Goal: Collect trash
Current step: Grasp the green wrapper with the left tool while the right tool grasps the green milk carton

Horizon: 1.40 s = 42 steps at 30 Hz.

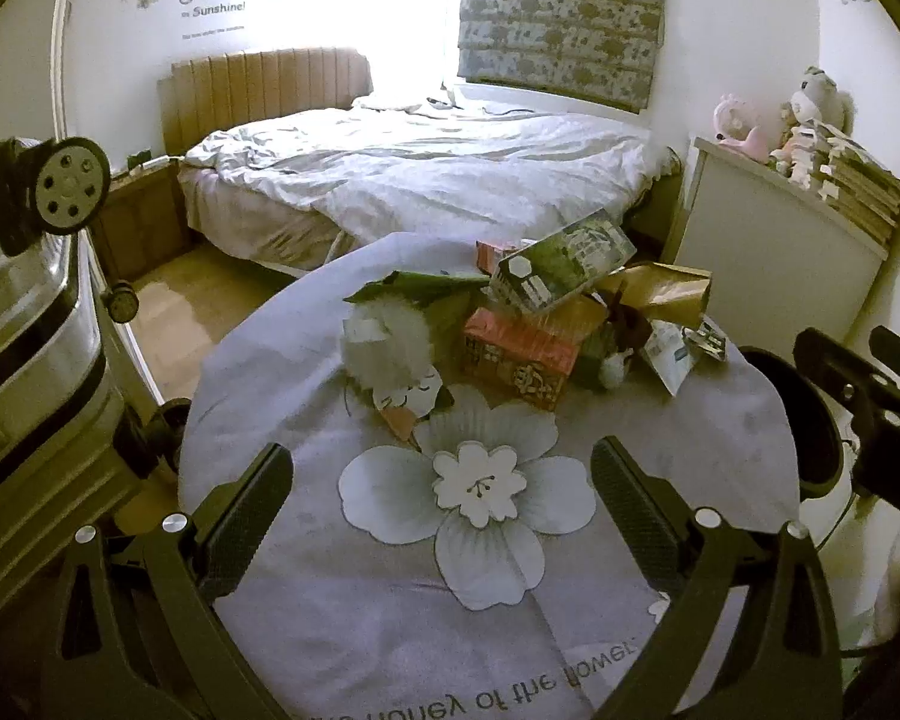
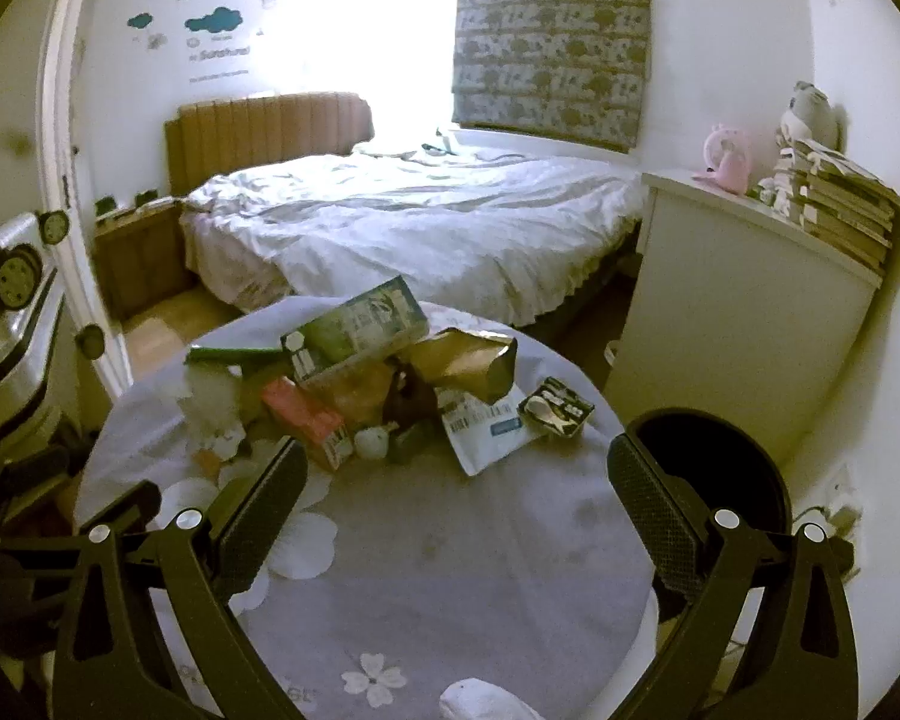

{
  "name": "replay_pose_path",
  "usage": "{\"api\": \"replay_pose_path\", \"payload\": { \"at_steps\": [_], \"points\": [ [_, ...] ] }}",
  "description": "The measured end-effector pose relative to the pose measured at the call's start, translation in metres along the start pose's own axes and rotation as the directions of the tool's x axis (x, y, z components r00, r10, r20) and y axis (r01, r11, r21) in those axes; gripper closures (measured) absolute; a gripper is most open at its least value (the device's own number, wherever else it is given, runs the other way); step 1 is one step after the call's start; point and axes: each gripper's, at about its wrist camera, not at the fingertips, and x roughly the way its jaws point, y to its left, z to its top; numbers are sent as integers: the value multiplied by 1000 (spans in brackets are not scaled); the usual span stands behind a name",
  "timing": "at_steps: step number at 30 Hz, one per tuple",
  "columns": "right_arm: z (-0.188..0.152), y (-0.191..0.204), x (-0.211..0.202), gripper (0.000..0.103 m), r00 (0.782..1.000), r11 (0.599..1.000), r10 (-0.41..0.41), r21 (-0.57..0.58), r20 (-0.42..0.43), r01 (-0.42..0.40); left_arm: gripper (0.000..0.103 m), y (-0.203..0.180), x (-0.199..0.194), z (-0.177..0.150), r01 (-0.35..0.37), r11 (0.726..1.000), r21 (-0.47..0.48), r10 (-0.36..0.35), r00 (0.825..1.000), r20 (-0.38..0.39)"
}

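Note:
A heap of trash lies on the far half of a round table (image 1: 720, 438) covered by a grey flower-print cloth. In it are a green carton (image 1: 561, 267) (image 2: 354, 330), a pink box (image 1: 519, 354) (image 2: 306, 414), a gold paper bag (image 1: 660, 288) (image 2: 468, 360), a white pouch (image 2: 486, 426), a dark wrapper (image 2: 555, 411) and a white fluffy item (image 1: 384, 342). My left gripper (image 1: 444, 510) hovers open above the near cloth, short of the heap. My right gripper (image 2: 459, 504) is open too, with nothing between its fingers. The right gripper's body (image 1: 858, 408) shows at the right edge of the left wrist view.
A black-lined bin (image 2: 714, 462) stands just right of the table. A suitcase with wheels (image 1: 42, 312) stands at the left. Behind the table are a bed with white bedding (image 1: 426, 174) and a white cabinet (image 2: 732, 312) holding stacked books and toys.

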Motion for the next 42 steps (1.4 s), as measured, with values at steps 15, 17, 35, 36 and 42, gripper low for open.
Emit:
{"api": "replay_pose_path", "payload": {
  "at_steps": [15, 17, 35, 36, 42],
  "points": [
    [-1, 11, 54, 4, 999, 1000, 6, 1, -48, -6, 5, 15, 30, -3, 28, 998, -47, -31, 997, -64],
    [-1, 9, 60, 4, 996, 1000, 11, 7, -85, -10, 5, 16, 34, -3, 31, 998, -49, -34, 997, -73],
    [96, -54, 171, 4, 742, 634, 655, 636, -140, -440, 5, 91, 107, 96, 198, 980, -30, -199, 978, -63],
    [103, -47, 178, 4, 731, 638, 664, 629, -157, -445, 5, 88, 112, 103, 218, 976, -4, -218, 974, -67],
    [95, -12, 240, 5, 723, 732, 600, 601, -343, -322, 5, 53, 155, 128, 289, 935, 207, -252, 950, -186]
  ]
}}
